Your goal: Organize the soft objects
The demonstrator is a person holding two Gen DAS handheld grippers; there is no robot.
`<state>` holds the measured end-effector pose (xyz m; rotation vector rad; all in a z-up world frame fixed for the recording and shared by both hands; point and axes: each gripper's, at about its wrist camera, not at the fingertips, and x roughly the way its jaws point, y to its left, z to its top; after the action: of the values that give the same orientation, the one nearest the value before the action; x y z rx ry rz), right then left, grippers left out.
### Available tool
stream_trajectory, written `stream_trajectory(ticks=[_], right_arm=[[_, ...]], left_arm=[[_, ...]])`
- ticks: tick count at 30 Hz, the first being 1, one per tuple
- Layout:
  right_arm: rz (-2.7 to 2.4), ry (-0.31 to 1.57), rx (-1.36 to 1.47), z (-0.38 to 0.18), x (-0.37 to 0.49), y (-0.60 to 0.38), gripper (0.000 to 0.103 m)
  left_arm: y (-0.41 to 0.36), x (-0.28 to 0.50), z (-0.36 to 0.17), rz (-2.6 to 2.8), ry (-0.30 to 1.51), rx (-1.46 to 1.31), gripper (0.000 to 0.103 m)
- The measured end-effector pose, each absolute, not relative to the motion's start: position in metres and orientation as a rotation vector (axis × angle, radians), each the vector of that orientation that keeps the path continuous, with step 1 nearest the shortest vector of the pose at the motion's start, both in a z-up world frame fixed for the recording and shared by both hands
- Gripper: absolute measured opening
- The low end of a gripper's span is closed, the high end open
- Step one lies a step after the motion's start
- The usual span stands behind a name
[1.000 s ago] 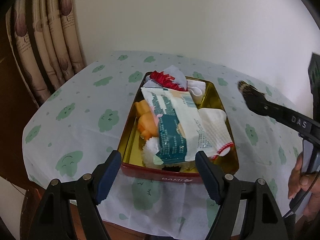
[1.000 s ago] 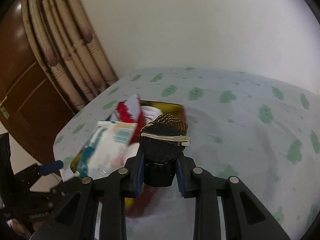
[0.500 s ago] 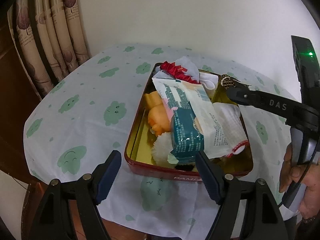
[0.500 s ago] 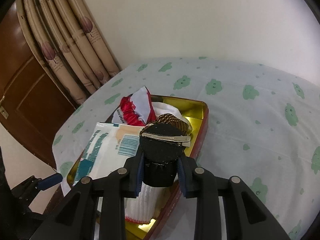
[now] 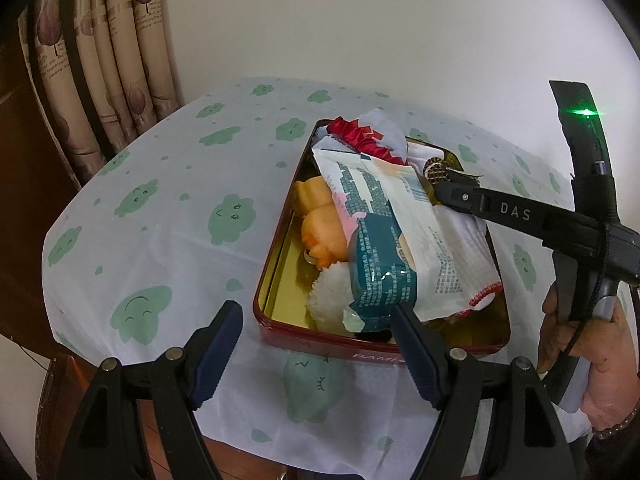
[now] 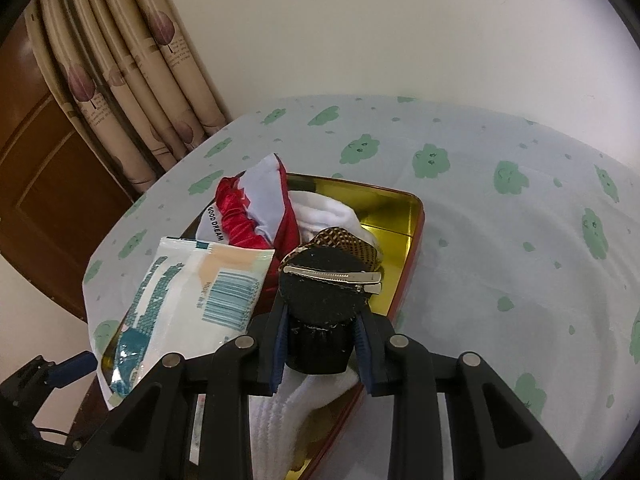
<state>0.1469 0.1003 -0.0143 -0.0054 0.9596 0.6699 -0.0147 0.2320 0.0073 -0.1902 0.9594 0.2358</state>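
A red tin (image 5: 320, 338) with a gold inside stands on the table, packed with soft things: a wet-wipes pack (image 5: 384, 240), an orange plush (image 5: 320, 232), a white pompom (image 5: 330, 300), a white sock (image 5: 468, 256) and a red scrunchie (image 5: 360, 140). My right gripper (image 6: 320, 312) is shut on a black hair clip (image 6: 324, 280) with brown patterned fabric and a silver clasp. It holds the clip over the tin's (image 6: 404, 248) far right part, above the sock (image 6: 320, 208). My left gripper (image 5: 316, 312) stands open at the tin's near edge with nothing in it.
The tablecloth (image 5: 180, 208) is white with green cloud faces and hangs over the round table's edge. Beige curtains (image 5: 112, 60) and a brown door (image 6: 44, 184) are at the left. A person's hand (image 5: 592, 360) holds the right gripper's handle at the lower right.
My right gripper has carried the hair clip leftward and down, from beside the tin to over its far right part. The left gripper has stayed open at the near edge.
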Motion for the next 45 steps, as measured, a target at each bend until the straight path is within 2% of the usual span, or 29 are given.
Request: stream_trajectory(ticks=[5,8,15,16,18,25,28,33,39,45], right_arm=[[0.678,0.958,-0.042,-0.016,0.152,0.107,0.030],[0.702,0.967,-0.078,-0.017,0.151,0.113,0.034],[0.701,0.943,-0.089,-0.003,0.140,0.108,0.063],[0.694,0.928,-0.087,0.000,0.137,0.105,0.075],[0.675,0.887,-0.095,0.008,0.129,0.098,0.086],[0.622,0.713,-0.093,0.040,0.085,0.071,0.087],[0.525,0.611,-0.090,0.051,0.057,0.061,0.096],[0.399,0.472,-0.094,0.065,0.015,0.049,0.102],[0.342,0.389,-0.051,0.078,-0.021,0.045,0.102],[0.210,0.290,-0.048,0.088,-0.048,0.039,0.102]], left_arm=[[0.233,-0.015,0.007,0.241,0.960,-0.194,0.078],[0.233,-0.015,0.008,0.256,0.955,-0.184,0.078],[0.230,-0.015,0.009,0.277,0.947,-0.149,0.078],[0.230,-0.015,0.009,0.277,0.946,-0.150,0.078],[0.230,-0.015,0.009,0.277,0.945,-0.154,0.078],[0.231,-0.018,0.014,0.289,0.923,-0.142,0.078],[0.231,-0.022,0.020,0.283,0.891,-0.150,0.078],[0.224,-0.036,0.042,0.275,0.772,-0.129,0.078],[0.205,-0.059,0.074,0.274,0.609,-0.063,0.078],[0.195,-0.083,0.087,0.268,0.551,-0.004,0.078]])
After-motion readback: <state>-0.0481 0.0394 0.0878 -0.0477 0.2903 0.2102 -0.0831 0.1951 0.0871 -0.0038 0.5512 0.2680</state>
